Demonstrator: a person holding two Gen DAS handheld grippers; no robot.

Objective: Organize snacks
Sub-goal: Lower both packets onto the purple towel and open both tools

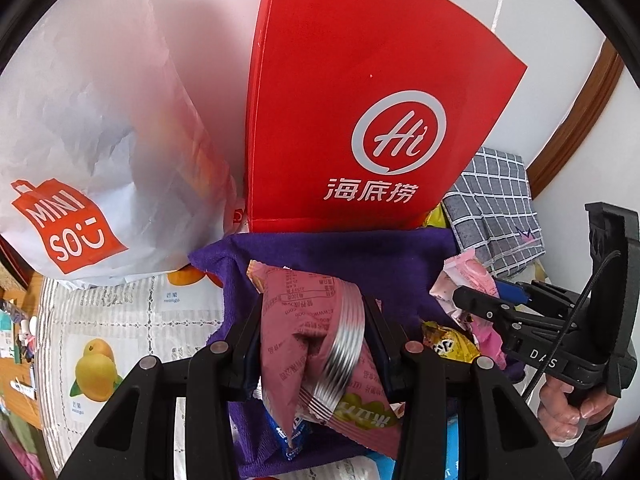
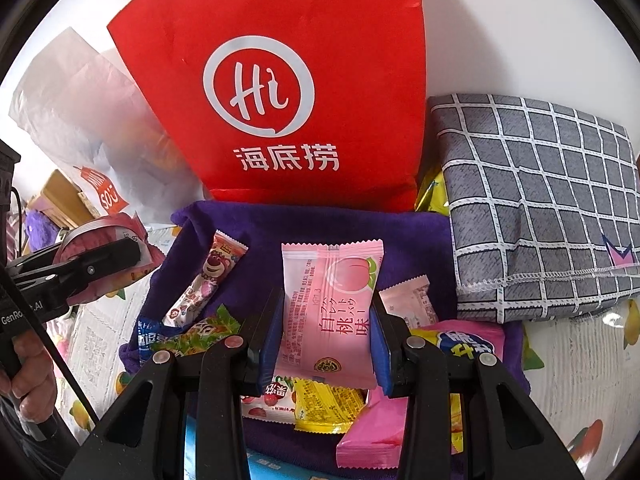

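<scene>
My left gripper (image 1: 314,340) is shut on a dusty-pink snack packet (image 1: 308,344) with a silver crimped band, held above the purple cloth (image 1: 328,252). My right gripper (image 2: 326,328) is shut on a pale pink peach-flavour packet (image 2: 330,308), held upright over the same purple cloth (image 2: 400,232). In the left wrist view the right gripper (image 1: 468,300) shows at the right with that pink packet (image 1: 468,276). In the right wrist view the left gripper (image 2: 100,260) shows at the left with its packet (image 2: 100,236). Several loose snacks lie on the cloth, among them a bear-print bar (image 2: 208,284) and a yellow packet (image 2: 328,408).
A red paper bag (image 1: 360,92) stands upright behind the cloth, a white MINISO bag (image 1: 80,152) to its left. A grey checked folded fabric (image 2: 540,208) lies at the right. The fruit-print tablecloth (image 1: 120,328) covers the table. A hand (image 1: 568,412) holds each gripper.
</scene>
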